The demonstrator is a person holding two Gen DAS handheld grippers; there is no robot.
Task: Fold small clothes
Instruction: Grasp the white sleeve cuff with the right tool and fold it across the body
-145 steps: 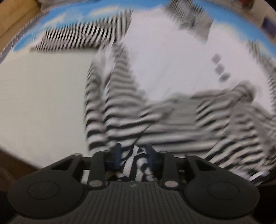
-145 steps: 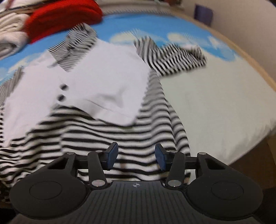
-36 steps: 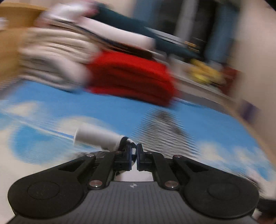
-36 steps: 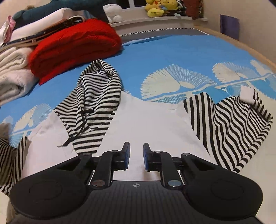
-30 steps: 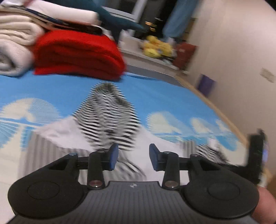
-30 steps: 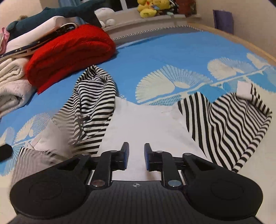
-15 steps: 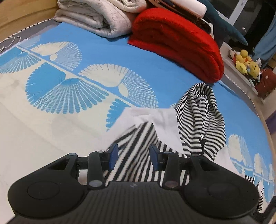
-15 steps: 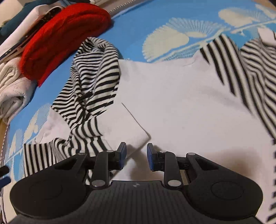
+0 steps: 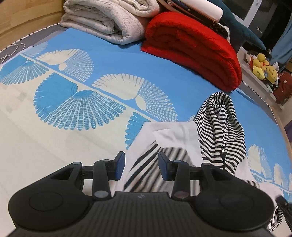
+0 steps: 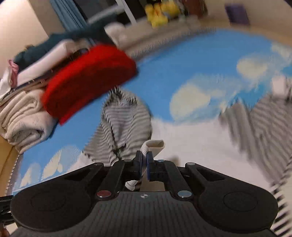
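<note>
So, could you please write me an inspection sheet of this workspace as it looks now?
Surface: bed sheet, blue with pale fan prints.
Job's things: striped hooded top, spread out, white panel, hood lying toward the red blanket.
Clutter: red blanket, grey-white blankets, both folded; yellow plush toys on a side ledge.
Grippers: left tool open above a striped sleeve; right tool just closed on a white cuff.
Cables: thin white cord at the far left edge.
Surroundings: wooden bed frame.
</note>
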